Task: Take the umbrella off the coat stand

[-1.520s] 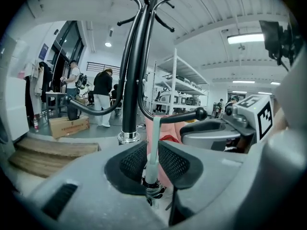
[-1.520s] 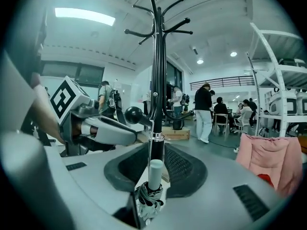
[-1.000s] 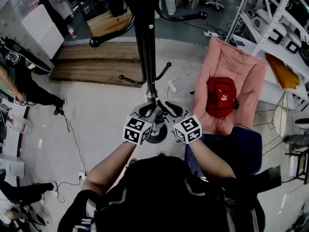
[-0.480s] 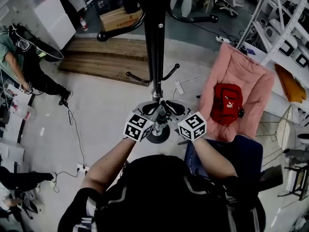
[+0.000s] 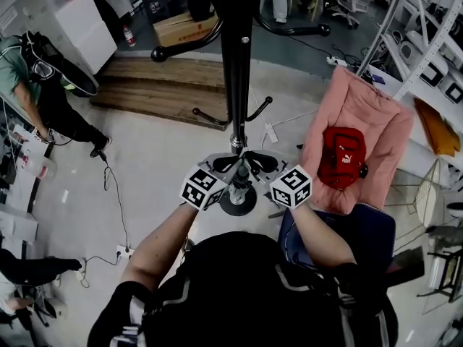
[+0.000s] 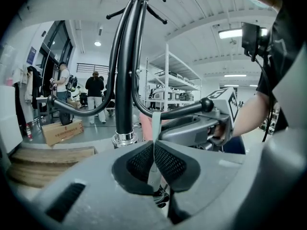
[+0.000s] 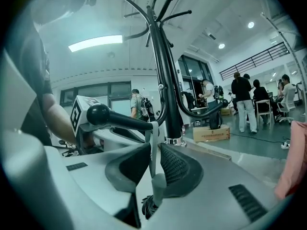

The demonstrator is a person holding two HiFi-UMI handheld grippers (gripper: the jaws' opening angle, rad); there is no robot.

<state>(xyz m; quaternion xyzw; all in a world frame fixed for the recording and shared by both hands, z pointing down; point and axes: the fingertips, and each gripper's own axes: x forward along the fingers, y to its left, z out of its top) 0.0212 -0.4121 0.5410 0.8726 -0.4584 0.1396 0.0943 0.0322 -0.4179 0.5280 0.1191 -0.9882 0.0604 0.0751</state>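
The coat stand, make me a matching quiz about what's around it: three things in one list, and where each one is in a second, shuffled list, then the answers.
Things:
1. red bag
2. umbrella strap
3. cardboard box

Places:
A. looped over a hook of the coat stand
B. on the floor beyond the wooden platform
C. lying on the pink cushion

Pairs: 1-C, 2-A, 3-B.
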